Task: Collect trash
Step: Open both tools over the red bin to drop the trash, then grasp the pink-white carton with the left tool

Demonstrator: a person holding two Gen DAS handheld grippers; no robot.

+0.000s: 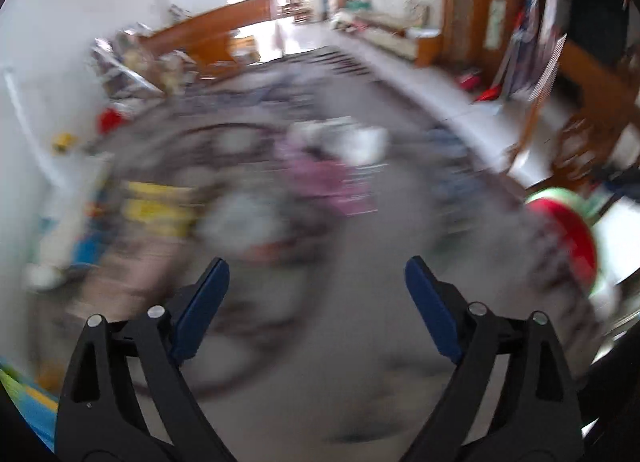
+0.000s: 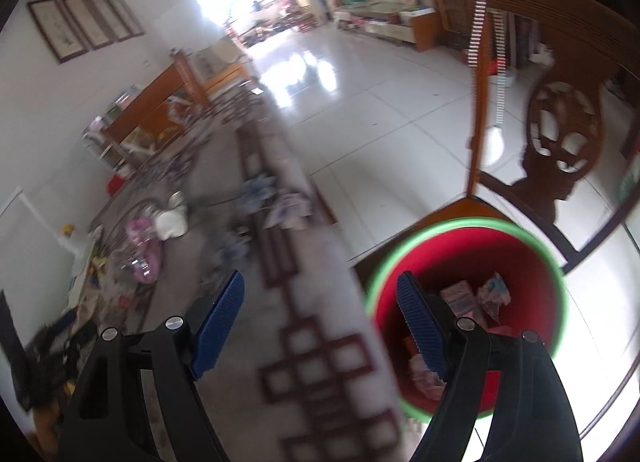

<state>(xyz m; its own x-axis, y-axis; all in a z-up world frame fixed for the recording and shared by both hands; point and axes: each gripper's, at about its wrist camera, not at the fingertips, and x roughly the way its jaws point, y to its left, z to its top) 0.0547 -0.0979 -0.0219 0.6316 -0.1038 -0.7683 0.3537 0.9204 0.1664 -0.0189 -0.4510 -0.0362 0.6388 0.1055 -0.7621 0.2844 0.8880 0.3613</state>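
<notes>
A red bin with a green rim stands on the floor at lower right in the right wrist view, with crumpled wrappers inside. My right gripper is open and empty, its right finger over the bin's left edge. Scattered litter lies on the grey patterned rug: a pink wrapper and white crumpled paper. The left wrist view is badly blurred. There my left gripper is open and empty above the rug, with pink litter, white paper and yellow packaging ahead. The bin shows at its right edge.
A carved wooden chair stands right behind the bin. Wooden furniture and clutter line the left wall. Glossy white floor tiles stretch toward a bright doorway. The rug's border runs under my right gripper.
</notes>
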